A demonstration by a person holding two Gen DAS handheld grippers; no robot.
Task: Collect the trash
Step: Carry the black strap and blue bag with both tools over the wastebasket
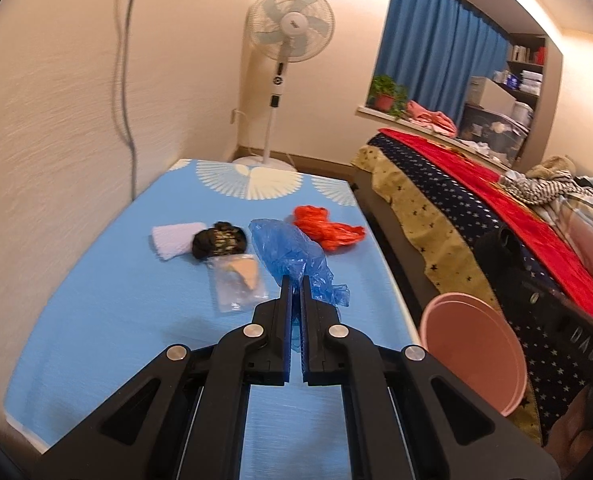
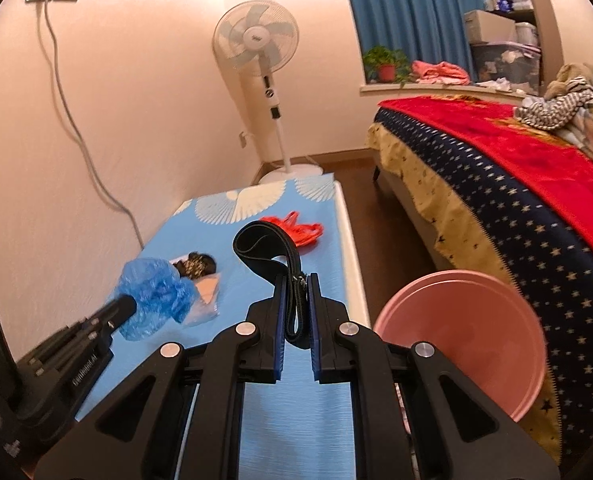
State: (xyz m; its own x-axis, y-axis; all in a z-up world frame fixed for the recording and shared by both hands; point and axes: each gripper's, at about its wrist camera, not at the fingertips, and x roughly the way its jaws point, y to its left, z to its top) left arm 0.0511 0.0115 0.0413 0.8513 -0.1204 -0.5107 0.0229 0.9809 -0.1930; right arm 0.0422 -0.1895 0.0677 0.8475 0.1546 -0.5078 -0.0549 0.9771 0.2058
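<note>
Blue plastic bag (image 1: 292,252) is clamped in the left gripper (image 1: 295,284), and the right gripper (image 2: 296,284) is clamped on a black strap (image 2: 262,246). Both hang above the table (image 1: 96,312), near the pink bin (image 2: 460,340) beside its right edge. An orange bag (image 1: 328,226), a dark wad (image 1: 218,240), a white tissue (image 1: 174,240) and a clear wrapper (image 1: 238,282) are left in the table's middle.

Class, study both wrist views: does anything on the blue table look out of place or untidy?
Yes. Loose litter lies on the blue table: an orange bag, a clear packet, a dark crumpled wrapper and a white wad. All belong in the pink bin beside it.
</note>
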